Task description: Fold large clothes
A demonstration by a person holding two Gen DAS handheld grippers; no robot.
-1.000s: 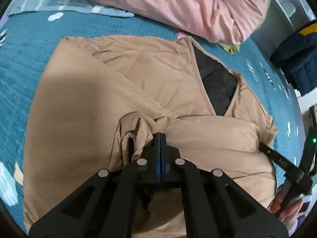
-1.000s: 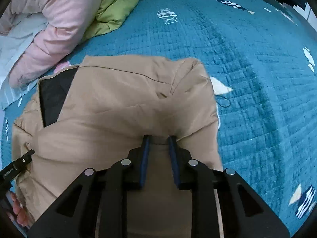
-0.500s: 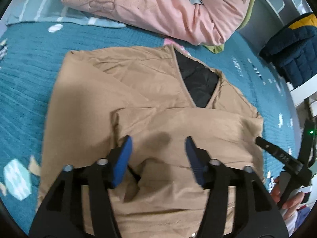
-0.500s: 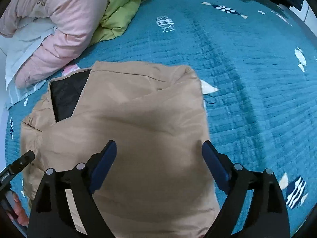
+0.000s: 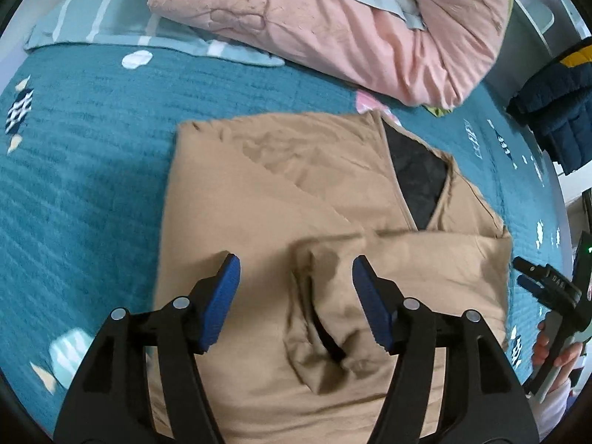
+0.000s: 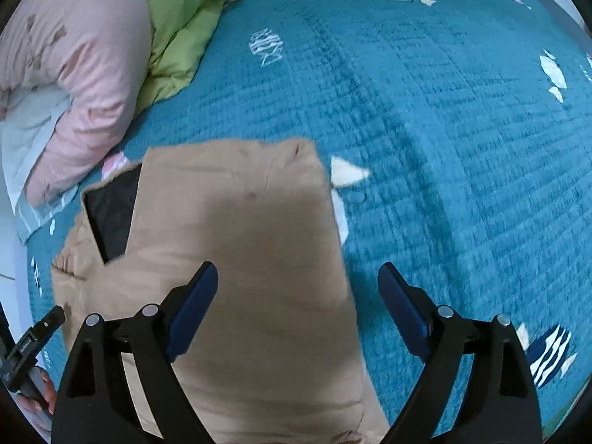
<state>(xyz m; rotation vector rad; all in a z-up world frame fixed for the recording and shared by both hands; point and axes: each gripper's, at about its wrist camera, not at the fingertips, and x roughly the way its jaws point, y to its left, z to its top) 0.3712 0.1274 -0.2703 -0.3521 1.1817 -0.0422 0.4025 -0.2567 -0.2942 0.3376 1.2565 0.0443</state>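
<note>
Jacket (image 5: 281, 229) lies folded on the blanket (image 5: 85, 170), just below the pink quilt (image 5: 333, 33). Left gripper (image 5: 296, 292) and right gripper (image 6: 298, 303) both hang released above it, holding nothing. Best next: flatten the puckered sleeve beneath the left gripper before folding again.

Hardly anything here can be read; the other gripper (image 5: 547, 288), seen at the edge of the left wrist view, bears small pale letters (too blurred to make out); the bedspread (image 6: 425, 111) shows only printed patterns.
</note>
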